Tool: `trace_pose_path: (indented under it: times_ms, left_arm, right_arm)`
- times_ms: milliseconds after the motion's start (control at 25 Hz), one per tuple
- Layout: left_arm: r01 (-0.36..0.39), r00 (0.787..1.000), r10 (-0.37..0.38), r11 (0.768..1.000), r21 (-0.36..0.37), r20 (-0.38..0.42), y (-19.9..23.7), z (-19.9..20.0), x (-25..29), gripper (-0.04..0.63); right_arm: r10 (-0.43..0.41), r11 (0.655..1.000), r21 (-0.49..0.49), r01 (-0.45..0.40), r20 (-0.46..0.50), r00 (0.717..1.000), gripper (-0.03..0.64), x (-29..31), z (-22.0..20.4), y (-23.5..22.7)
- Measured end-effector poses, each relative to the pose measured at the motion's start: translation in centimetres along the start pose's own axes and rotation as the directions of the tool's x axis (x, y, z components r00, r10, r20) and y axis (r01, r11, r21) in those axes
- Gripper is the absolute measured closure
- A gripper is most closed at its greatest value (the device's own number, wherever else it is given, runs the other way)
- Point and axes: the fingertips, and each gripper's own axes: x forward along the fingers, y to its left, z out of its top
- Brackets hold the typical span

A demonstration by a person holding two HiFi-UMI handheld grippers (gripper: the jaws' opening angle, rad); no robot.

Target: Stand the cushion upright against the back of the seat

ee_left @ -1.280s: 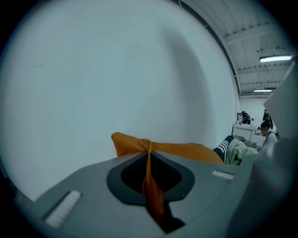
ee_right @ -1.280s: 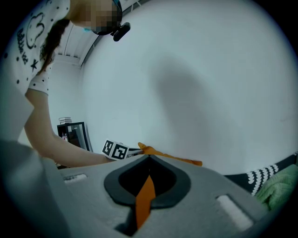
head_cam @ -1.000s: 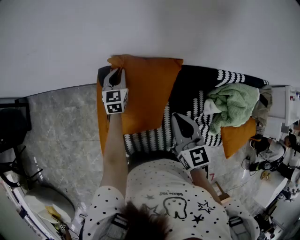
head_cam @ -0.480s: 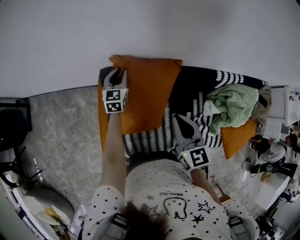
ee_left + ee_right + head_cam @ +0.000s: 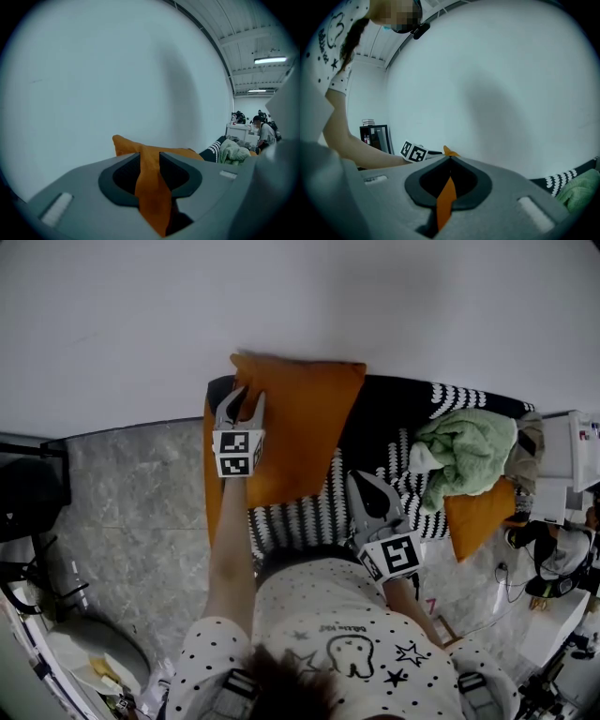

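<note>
Cushion stood up, left grip letting go

The orange cushion [image 5: 295, 427] leans upright on the wall [image 5: 281, 296] behind the seat [image 5: 394, 442], upper middle. The left gripper [image 5: 247, 396] has just been opening, its jaws now apart around the cushion's edge. The right gripper [image 5: 361, 480] is closed just beside it. The task looks nearly done.

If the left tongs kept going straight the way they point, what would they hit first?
The left tongs would meet the orange cushion first: its edge already sits between their jaws, which have just been opening and stand apart. Behind it is probably the white wall.
</note>
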Motion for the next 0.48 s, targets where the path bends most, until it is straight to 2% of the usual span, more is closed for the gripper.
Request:
trace_pose_path:
  times_ms: [160,240,360,480]
  left_arm:
    - [-0.004,0.999,0.004,1.000,0.010,0.039,-1.0,1.6,-2.7,0.463]
    - [0.000,0.998,-0.003,0.999,0.040,0.060,-2.3,2.6,-4.4,0.466]
    - [0.003,0.997,-0.010,0.996,0.087,0.078,-4.3,3.8,-7.0,0.503]
    - [0.012,0.994,-0.022,0.996,0.089,0.111,-5.9,5.5,-9.4,0.514]
  right_arm:
    - [0.002,1.000,-0.006,-0.002,0.020,1.000,0.621,-0.9,0.1,0.4]
    - [0.002,1.000,-0.003,-0.002,0.027,1.000,0.621,-1.4,0.0,0.6]
    - [0.004,1.000,0.017,-0.004,0.042,0.999,0.621,-2.0,-0.2,0.6]
    - [0.010,0.999,0.030,-0.012,0.053,0.999,0.621,-2.4,0.0,0.8]
